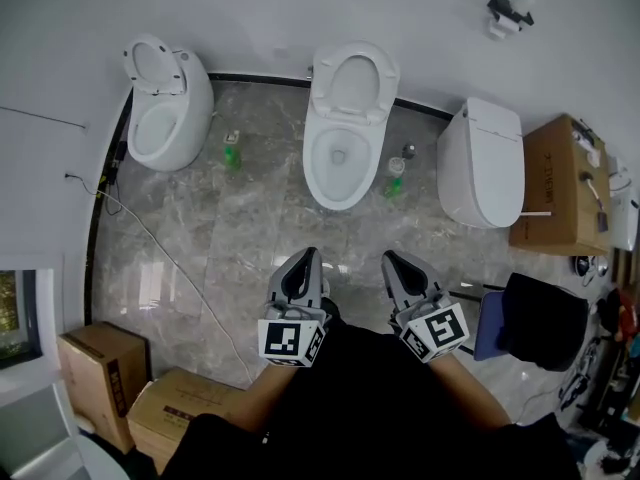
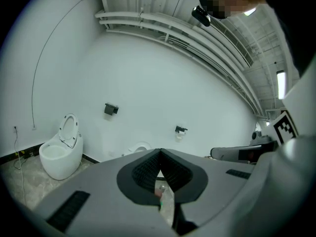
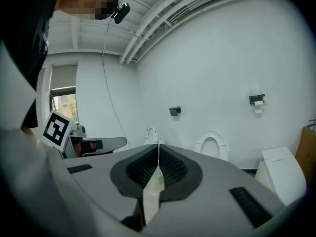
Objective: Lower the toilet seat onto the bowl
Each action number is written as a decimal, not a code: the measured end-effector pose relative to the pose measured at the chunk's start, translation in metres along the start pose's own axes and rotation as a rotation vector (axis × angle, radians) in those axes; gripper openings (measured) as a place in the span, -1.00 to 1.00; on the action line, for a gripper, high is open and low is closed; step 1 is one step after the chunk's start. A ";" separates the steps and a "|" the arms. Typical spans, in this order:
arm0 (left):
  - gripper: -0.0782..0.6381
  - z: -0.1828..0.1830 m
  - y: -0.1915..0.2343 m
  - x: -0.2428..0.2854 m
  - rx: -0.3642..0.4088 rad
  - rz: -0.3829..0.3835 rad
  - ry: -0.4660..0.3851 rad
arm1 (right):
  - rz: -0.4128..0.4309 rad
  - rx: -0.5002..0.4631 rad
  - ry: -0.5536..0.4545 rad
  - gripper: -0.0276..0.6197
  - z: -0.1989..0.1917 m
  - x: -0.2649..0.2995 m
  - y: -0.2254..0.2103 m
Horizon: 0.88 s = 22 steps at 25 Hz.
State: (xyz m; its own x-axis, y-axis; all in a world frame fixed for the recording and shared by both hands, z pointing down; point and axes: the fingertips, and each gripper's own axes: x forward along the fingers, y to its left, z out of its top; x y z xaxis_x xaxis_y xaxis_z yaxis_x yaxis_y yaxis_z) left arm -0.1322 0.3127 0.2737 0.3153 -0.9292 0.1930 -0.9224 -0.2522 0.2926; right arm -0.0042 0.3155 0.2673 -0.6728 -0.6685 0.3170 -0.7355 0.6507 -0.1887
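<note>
Flooring (image 1: 250,218) of polished grey stone lies between the person and three toilets along the wall, and a slip on it during the walk-in is the broadest risk. The middle toilet (image 1: 340,158) sits straight ahead with its seat (image 1: 387,80) raised against the wall. The left toilet (image 1: 170,118) also has its seat up, while the right toilet (image 1: 482,163) is closed. The middle one is probably the target, though nothing here settles that, so heading for the wrong bowl is possible.

The left gripper (image 1: 308,260) and right gripper (image 1: 393,260) are both closed on nothing and well apart from any seat. Closed jaws can only push. A nudge past the balance point would let the seat drop and slam, so I would open one gripper and hold the rim on the way down.

Two green bottles (image 1: 232,154) (image 1: 395,186) stand just beside the middle bowl and could be kicked over. A thin cable (image 1: 170,258) trailing across the floor to the left could snag a foot.
</note>
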 end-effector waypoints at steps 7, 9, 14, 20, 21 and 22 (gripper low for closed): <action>-0.76 0.020 0.062 0.023 -0.099 0.011 -0.010 | 0.026 0.031 0.038 -0.82 0.006 0.053 -0.006; -0.76 0.022 0.070 0.025 -0.124 0.009 -0.024 | 0.038 0.063 0.035 -0.82 0.005 0.060 -0.008; -0.76 0.022 0.082 0.026 -0.108 0.026 -0.022 | 0.088 0.098 0.044 -0.82 0.004 0.074 -0.002; -0.76 0.018 0.096 0.048 -0.072 0.022 0.003 | 0.073 0.028 0.041 -0.82 0.006 0.102 -0.029; -0.76 0.018 0.097 0.057 -0.064 0.024 0.010 | 0.062 0.026 0.038 -0.82 0.009 0.107 -0.041; -0.76 0.019 0.097 0.066 -0.058 0.027 0.014 | 0.053 0.024 0.037 -0.82 0.014 0.113 -0.053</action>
State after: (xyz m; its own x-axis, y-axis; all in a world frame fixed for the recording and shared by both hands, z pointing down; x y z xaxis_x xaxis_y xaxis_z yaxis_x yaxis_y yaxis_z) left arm -0.2049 0.2222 0.2971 0.2942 -0.9314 0.2142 -0.9162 -0.2110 0.3406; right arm -0.0420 0.2005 0.3004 -0.7076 -0.6194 0.3401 -0.7010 0.6758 -0.2278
